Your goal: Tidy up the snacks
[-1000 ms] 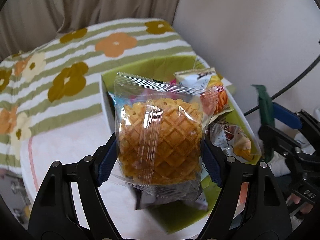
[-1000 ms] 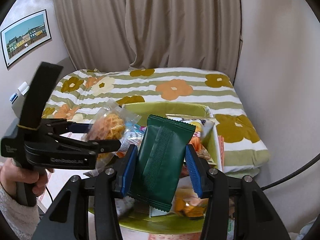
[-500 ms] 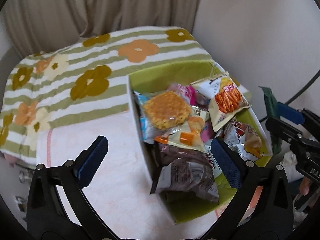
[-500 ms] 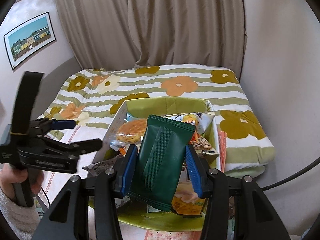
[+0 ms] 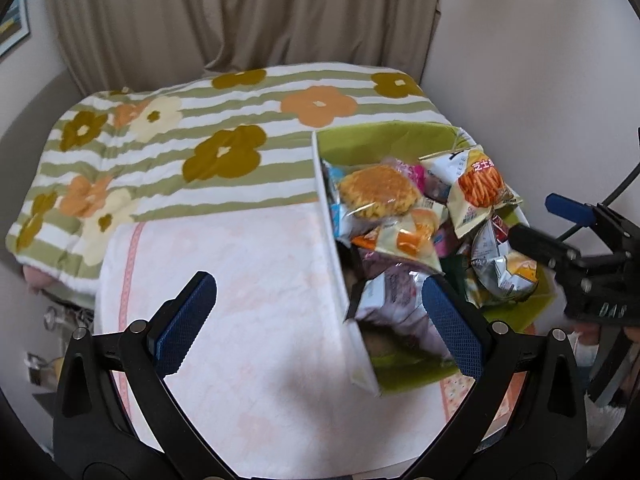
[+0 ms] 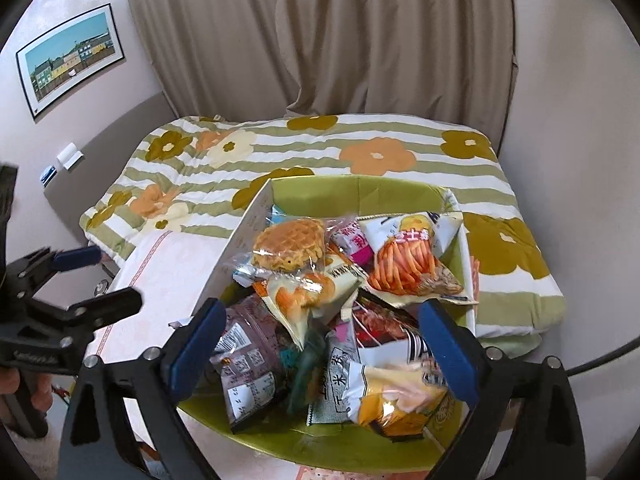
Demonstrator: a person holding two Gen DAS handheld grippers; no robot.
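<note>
Pale pink cloth (image 5: 248, 280) covers the low table right under both grippers. No loose snack shows on it.

Closest to us, the left gripper (image 5: 316, 320) hangs over the bare cloth with its blue pads spread wide, holding nothing. The right gripper (image 6: 324, 344) hovers over the near end of the green box (image 6: 320, 190), and its jaws are spread wide and empty too.

Just past the right gripper's pads, a dark green packet (image 6: 308, 364) looks blurry, tipped among the other bags (it may be dropping, but I cannot tell for sure). Beside it sit a purple bag (image 6: 248, 356) and a yellow bag (image 6: 392, 396).

A bit farther in, the waffle cookie pack (image 6: 290, 244) lies on top of the pile, near the box's left wall. To its right is the bag of orange sticks (image 6: 408, 260).

Behind the box is a bed with a flower blanket (image 6: 380, 152), then brown curtains (image 6: 320, 40) and a picture (image 6: 70, 58) on the wall.

It looks like the job is almost done, maybe all done, since every snack we can see is in the box. What is left may be only pulling both grippers away.
</note>
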